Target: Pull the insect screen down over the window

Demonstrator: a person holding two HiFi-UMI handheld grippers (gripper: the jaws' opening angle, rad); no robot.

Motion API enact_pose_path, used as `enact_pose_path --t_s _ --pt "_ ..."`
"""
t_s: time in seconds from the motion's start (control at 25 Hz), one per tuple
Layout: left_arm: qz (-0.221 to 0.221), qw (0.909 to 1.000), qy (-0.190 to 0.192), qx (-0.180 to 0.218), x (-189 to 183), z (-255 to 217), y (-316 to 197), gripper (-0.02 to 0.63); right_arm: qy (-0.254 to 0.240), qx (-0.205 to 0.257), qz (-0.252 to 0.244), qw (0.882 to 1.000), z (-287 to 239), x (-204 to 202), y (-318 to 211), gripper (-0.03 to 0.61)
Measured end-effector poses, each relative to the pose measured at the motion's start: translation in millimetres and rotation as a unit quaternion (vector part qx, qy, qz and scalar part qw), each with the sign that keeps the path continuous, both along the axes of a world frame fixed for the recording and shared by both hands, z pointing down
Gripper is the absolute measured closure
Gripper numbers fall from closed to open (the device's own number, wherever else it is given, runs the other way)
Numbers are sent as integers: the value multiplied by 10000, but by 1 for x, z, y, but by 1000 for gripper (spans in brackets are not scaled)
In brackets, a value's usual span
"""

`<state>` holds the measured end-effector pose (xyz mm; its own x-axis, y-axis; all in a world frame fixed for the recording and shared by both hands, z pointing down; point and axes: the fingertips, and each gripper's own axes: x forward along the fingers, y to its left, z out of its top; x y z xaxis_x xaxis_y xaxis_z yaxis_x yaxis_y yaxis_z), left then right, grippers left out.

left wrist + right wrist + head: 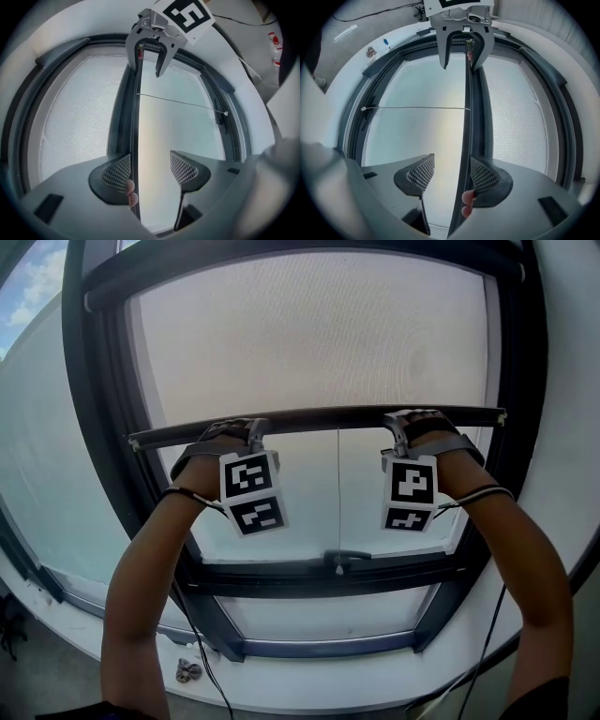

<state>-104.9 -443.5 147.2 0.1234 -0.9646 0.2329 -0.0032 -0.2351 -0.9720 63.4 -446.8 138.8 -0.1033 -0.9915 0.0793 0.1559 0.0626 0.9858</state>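
Halfway down the window frame point(520, 456), the insect screen point(309, 334) hung as pale mesh ending in a dark bottom bar point(323, 417). The left gripper point(251, 430) and right gripper point(401, 427) sat on that bar, well apart, one near each end. Both had their jaws spread, with the bar passing between them close against one pad, not pinched; fingertips point(467, 202) curled beside it. The mesh looked light, soft and easy to tear, so the stiff bar was the place to hold, pulled evenly on both sides to keep it level in the side tracks. Below, bare glass lay open down to the window handle point(342, 561), and a thin pull cord point(183, 104) ran from the bar's middle.
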Motion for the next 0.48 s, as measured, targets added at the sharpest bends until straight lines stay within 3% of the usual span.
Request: enact_pose_path --t_s 0.48 --pt "54 9999 90 -32 -1 9 -1 347 -255 -23 -102 9996 7 -3 -2 344"
